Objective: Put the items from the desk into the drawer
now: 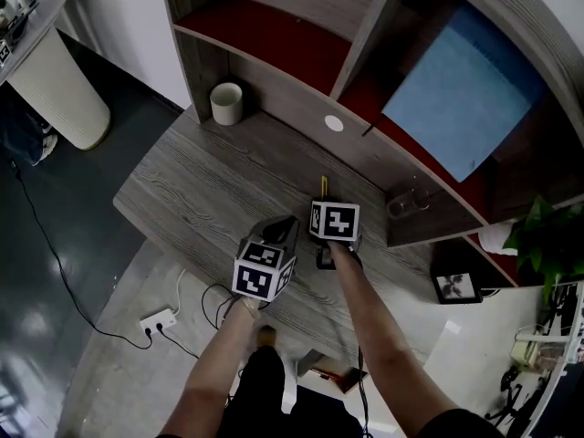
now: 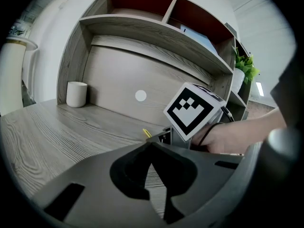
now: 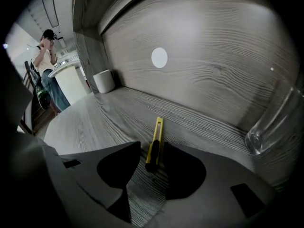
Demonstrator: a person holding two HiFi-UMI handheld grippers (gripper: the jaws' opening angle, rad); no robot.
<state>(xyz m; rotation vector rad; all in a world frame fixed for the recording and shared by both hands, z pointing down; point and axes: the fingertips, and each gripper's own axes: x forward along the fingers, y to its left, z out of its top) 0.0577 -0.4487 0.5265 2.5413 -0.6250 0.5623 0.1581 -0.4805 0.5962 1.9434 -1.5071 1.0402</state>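
The grey wood-grain table (image 1: 210, 181) is sitting beneath red-backed shelves (image 1: 274, 35). The right claw (image 3: 152, 146) is hovering open around the yellow utility knife (image 3: 155, 139) lying there; the left claw (image 2: 153, 144) is hanging closed, empty. Only the right gripper view is showing a distant person (image 3: 47, 70).

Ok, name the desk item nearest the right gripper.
The yellow box cutter, lying flat, its end between the right gripper's open jaws; the white cup and the glass stand farther off.

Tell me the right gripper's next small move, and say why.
Probably ease the right gripper slightly lower and close its jaws on the knife. The jaws stand apart with the knife's dark near end between their tips. The knife lies flat on the desk, and nothing presses on it yet.
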